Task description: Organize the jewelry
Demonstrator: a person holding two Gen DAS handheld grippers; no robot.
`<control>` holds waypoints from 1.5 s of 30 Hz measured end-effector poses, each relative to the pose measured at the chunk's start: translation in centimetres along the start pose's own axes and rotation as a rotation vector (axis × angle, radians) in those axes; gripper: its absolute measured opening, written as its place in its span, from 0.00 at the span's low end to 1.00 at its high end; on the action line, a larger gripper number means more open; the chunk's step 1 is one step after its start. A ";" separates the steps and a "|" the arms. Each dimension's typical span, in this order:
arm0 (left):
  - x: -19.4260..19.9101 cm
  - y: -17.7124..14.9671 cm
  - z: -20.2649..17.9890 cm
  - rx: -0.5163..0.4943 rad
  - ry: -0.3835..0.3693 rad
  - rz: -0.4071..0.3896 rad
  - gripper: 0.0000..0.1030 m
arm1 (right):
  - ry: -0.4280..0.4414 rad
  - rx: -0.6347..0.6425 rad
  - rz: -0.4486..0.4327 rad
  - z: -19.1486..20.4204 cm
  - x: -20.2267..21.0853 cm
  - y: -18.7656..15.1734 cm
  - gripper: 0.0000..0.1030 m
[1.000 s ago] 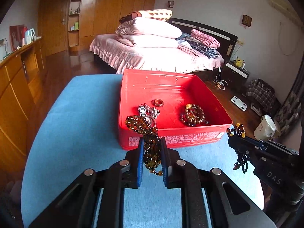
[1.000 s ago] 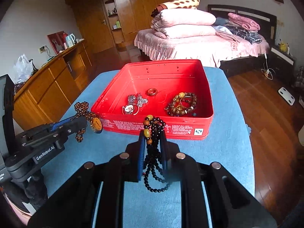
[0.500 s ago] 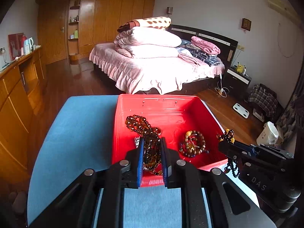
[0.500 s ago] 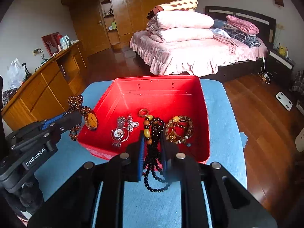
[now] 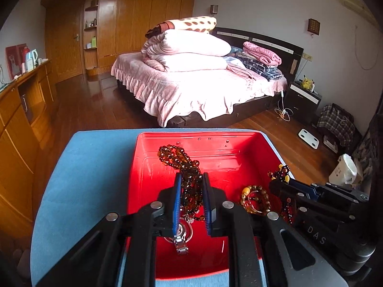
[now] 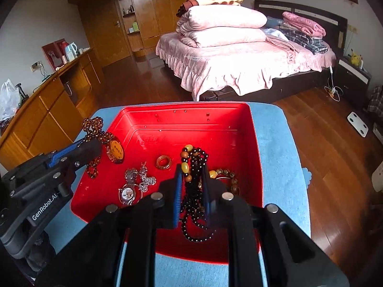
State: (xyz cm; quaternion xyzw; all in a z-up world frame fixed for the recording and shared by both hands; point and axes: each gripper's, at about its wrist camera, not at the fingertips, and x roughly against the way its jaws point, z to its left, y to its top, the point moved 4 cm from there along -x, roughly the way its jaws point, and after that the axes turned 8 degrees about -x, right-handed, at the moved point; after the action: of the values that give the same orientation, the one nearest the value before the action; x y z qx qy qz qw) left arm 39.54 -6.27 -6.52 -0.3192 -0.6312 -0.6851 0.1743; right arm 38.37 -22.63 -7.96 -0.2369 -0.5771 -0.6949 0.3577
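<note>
Left tool clamps amber beads; right tool clamps black beads; only right view shows ring.

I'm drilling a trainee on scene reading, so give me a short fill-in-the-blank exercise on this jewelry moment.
1. The left gripper is shut on the ____ bead necklace.
2. The right gripper is shut on the ____ bead necklace.
3. Both grippers hang over the ____ tray.
4. On the tray floor, the wristwatch lies nearest the tray's ____ side in the right wrist view.

Missing words: amber; black; red; left
</note>
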 end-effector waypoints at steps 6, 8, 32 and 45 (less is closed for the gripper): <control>-2.2 0.2 0.1 0.007 -0.005 0.027 0.16 | -0.009 -0.006 0.031 -0.2 -2.3 0.6 0.14; -3.0 0.1 0.1 0.006 -0.009 0.041 0.16 | -0.011 -0.008 0.041 -0.3 -3.0 0.6 0.14; 3.0 -1.8 2.9 0.007 0.106 -0.046 0.81 | -0.028 -0.012 -0.084 -1.5 1.8 -1.2 0.60; 8.5 -3.2 2.8 -0.001 0.145 -0.166 0.86 | 0.009 -0.001 -0.233 -0.6 7.2 -3.2 0.65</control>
State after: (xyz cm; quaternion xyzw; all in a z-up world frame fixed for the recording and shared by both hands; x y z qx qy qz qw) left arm 31.86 -1.66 -3.40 -0.2155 -0.6407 -0.7189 0.1619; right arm 31.41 -24.61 -4.75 -0.1654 -0.5986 -0.7332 0.2769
